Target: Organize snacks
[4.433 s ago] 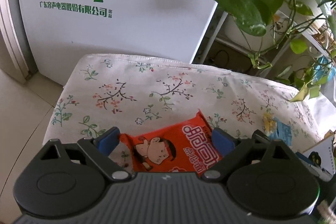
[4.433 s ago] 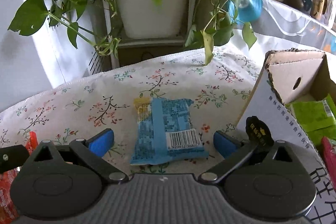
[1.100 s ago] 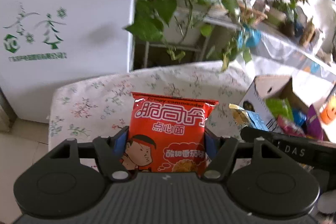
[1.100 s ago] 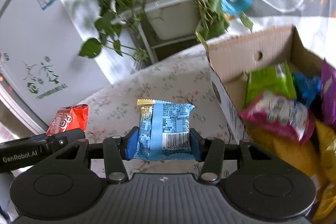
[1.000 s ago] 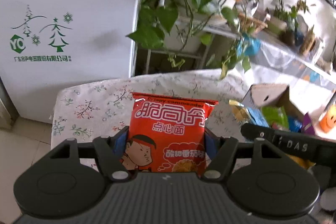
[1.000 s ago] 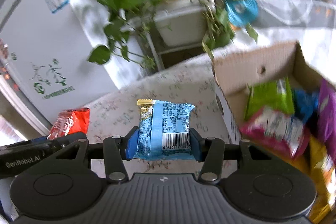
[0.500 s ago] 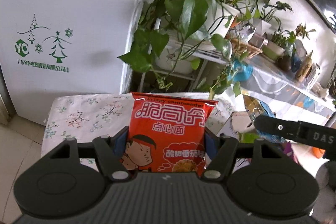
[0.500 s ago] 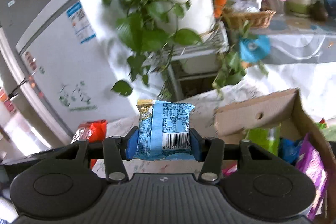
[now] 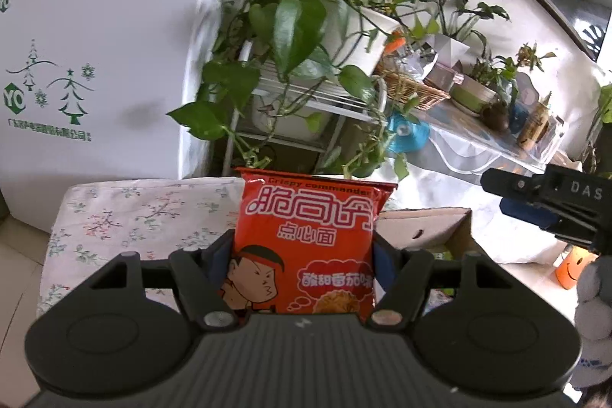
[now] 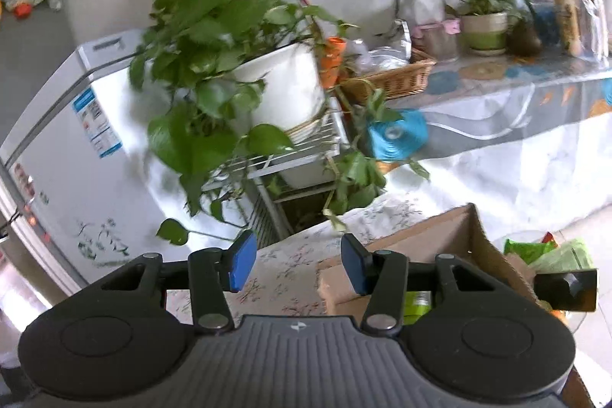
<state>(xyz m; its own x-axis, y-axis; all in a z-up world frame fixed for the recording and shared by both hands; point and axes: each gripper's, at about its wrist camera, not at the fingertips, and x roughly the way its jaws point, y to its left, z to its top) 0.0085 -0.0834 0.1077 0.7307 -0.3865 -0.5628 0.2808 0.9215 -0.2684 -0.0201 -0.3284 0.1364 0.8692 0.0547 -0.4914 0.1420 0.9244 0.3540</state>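
My left gripper (image 9: 302,255) is shut on a red snack packet (image 9: 306,239) with a cartoon face and holds it upright, high above the flowered tablecloth (image 9: 145,213). The open cardboard box (image 9: 424,228) lies just behind and right of the packet. My right gripper (image 10: 296,262) is open and empty, held above the box's near-left corner (image 10: 420,247). Green snack packets (image 10: 550,251) show at the box's right. The blue snack packet is not in view. The right gripper also shows at the right edge of the left wrist view (image 9: 550,201).
A white freezer (image 9: 76,44) stands behind the table at the left. A plant rack with trailing green leaves (image 9: 306,25) stands behind the table. A long table with pots and a wicker basket (image 10: 386,79) runs at the back right.
My right gripper has opened and the blue packet has left it. Both grippers have risen and tilted up. The left gripper still holds the red packet.
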